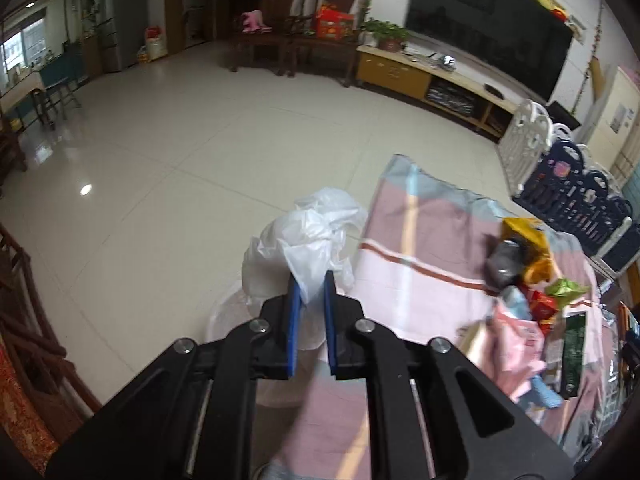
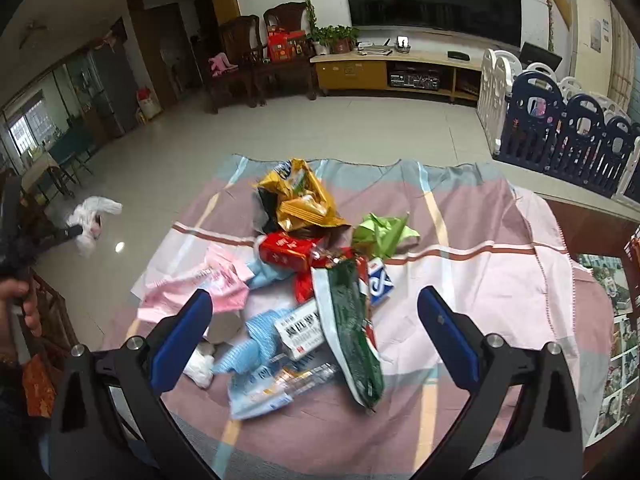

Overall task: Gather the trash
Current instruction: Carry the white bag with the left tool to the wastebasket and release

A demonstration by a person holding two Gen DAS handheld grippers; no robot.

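My left gripper [image 1: 311, 292] is shut on a crumpled white plastic bag [image 1: 310, 240] and holds it over the floor, left of the cloth-covered table [image 1: 420, 280]. The bag also shows far left in the right wrist view [image 2: 90, 220]. My right gripper [image 2: 316, 320] is open and empty above a pile of trash on the table: a gold snack bag [image 2: 304, 200], a red packet [image 2: 284, 254], a green paper wad [image 2: 380, 232], a dark green wrapper [image 2: 352, 328], a pink plastic bag [image 2: 200, 284] and blue wrappers [image 2: 256, 332].
A translucent bin [image 1: 240, 320] stands on the floor below the held bag. A navy and white playpen fence [image 2: 560, 132] stands to the right. A TV cabinet [image 2: 400, 72] and wooden chairs [image 2: 260, 52] line the far wall.
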